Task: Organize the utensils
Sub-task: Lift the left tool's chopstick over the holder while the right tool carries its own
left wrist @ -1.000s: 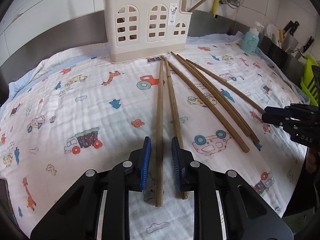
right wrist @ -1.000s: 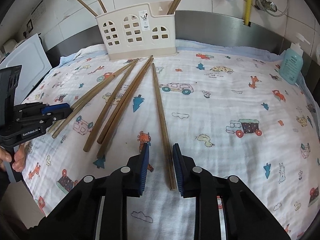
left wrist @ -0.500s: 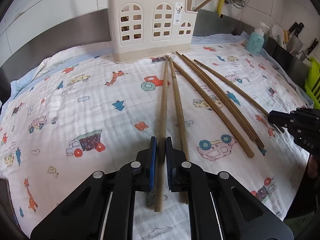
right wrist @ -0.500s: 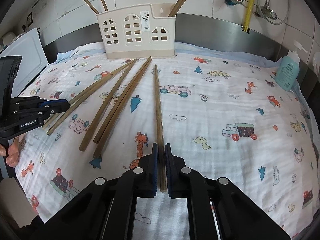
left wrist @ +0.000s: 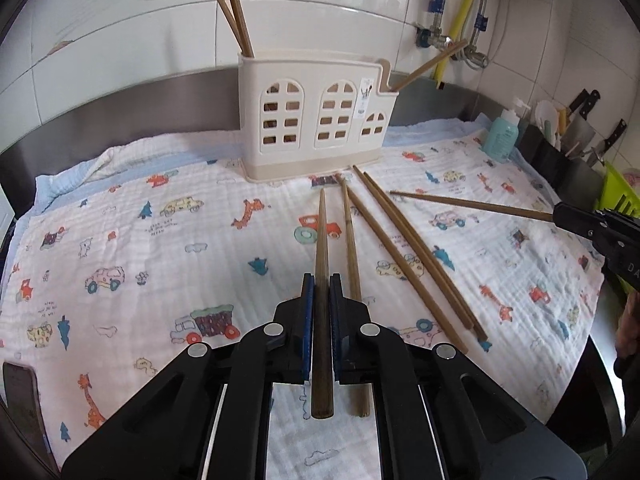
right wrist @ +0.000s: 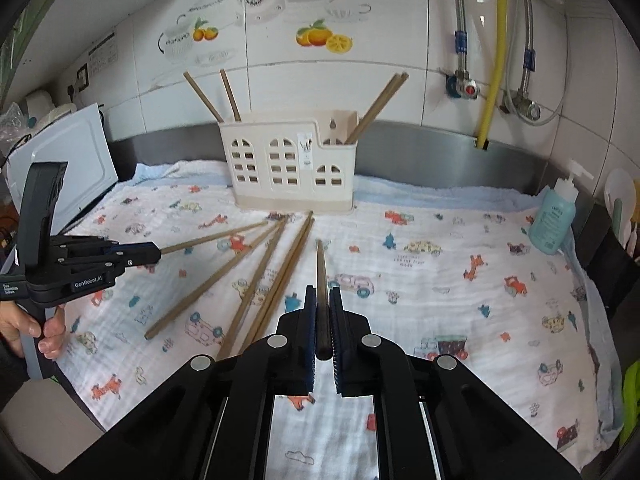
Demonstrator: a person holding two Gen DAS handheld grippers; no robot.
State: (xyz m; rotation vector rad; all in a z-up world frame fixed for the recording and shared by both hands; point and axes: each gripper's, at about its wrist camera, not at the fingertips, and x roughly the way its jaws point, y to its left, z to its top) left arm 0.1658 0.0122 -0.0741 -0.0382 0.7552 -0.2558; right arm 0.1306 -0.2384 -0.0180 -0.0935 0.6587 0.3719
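Left gripper [left wrist: 319, 280] clamped tight on a dark wooden chopstick [left wrist: 321, 236], blue pads pressed flat against its sides, thick end jutting back between the black fingers, tapered tip reaching ahead toward the cream utensil holder [left wrist: 316, 120] and raised off the printed cloth [left wrist: 120, 240]. Just right of those jaws, a second chopstick [left wrist: 351, 248] lying flat on the cloth, then two more [left wrist: 408, 256] fanned further right, thin ends gathered near the holder's base. Right gripper [right wrist: 323, 292] likewise shut hard on its own chopstick [right wrist: 321, 268], butt end sitting between the pads, tip aimed forward at the holder [right wrist: 288, 164] and lifted clear of the fabric. Seen from the right wrist, the left gripper [right wrist: 154, 254] off at the left edge, chopstick [right wrist: 212, 238] sticking out of its closed jaws, a hand [right wrist: 24, 326] wrapped on the handle below. Seen from the left wrist, the right gripper [left wrist: 560, 212] at the far right, carrying its chopstick [left wrist: 472, 203] out over the cloth. Straight ahead of both tools, the holder standing upright against the steel backsplash, two chopsticks [left wrist: 236, 20] poking from its left compartment and more [right wrist: 378, 106] leaning out of the low right one. Off beyond the right gripper, a teal soap bottle [right wrist: 554, 220] at the cloth's edge.
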